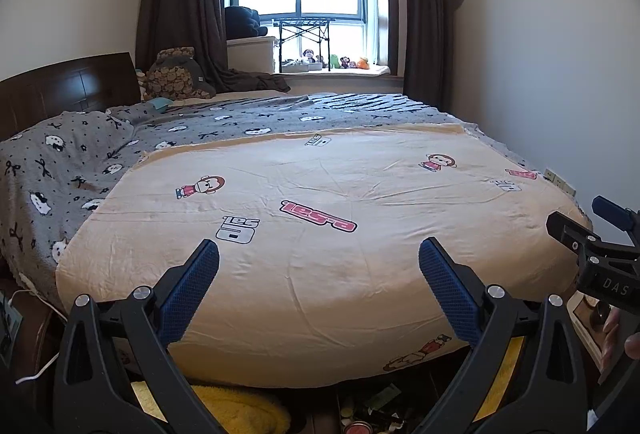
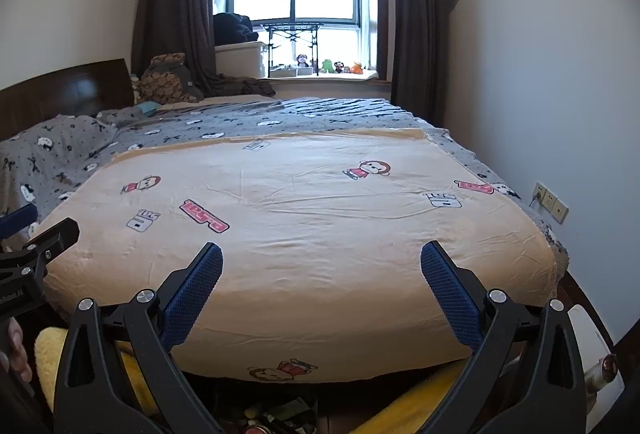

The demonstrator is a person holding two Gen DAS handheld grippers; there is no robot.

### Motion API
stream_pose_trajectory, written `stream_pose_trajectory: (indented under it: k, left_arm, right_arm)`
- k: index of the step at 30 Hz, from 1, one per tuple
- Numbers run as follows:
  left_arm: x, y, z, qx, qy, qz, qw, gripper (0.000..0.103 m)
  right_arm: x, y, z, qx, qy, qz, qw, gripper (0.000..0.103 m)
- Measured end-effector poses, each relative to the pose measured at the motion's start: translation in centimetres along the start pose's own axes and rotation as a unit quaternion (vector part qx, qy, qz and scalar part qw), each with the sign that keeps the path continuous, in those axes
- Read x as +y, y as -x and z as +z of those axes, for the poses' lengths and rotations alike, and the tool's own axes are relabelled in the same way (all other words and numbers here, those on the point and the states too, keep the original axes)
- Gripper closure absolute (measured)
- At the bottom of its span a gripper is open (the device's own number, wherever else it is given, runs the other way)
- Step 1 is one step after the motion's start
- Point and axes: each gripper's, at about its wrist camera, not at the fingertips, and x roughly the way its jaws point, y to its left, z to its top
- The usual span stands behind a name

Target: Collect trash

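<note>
Trash is lying in a small jumbled heap on the dark floor at the foot of the bed, partly hidden below the mattress edge. A round red-rimmed tin lid or can end is sitting at the front of the heap, with dark crumpled wrappers beside it. In the right wrist view the same heap is showing a small yellow piece; individual items are too small to identify.

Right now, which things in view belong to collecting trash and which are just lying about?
For the job:
- dark litter heap on the floor at the bed's foot
- open left claw
- open right claw

Just lying about:
- cream cartoon-monkey bedsheet
- grey patterned blanket
- small windowsill toys
</note>
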Motion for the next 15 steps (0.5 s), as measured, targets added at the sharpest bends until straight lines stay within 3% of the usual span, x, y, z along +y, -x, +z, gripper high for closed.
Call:
stream_pose_trajectory:
  k: [15]
  left_arm:
    - [0.05, 0.24, 0.13, -0.006, 0.001, 0.001, 1.0000, 0.008]
  right_arm:
    - [0.15, 0.28, 0.01, -0.007, 0.003, -0.001, 1.000, 0.004]
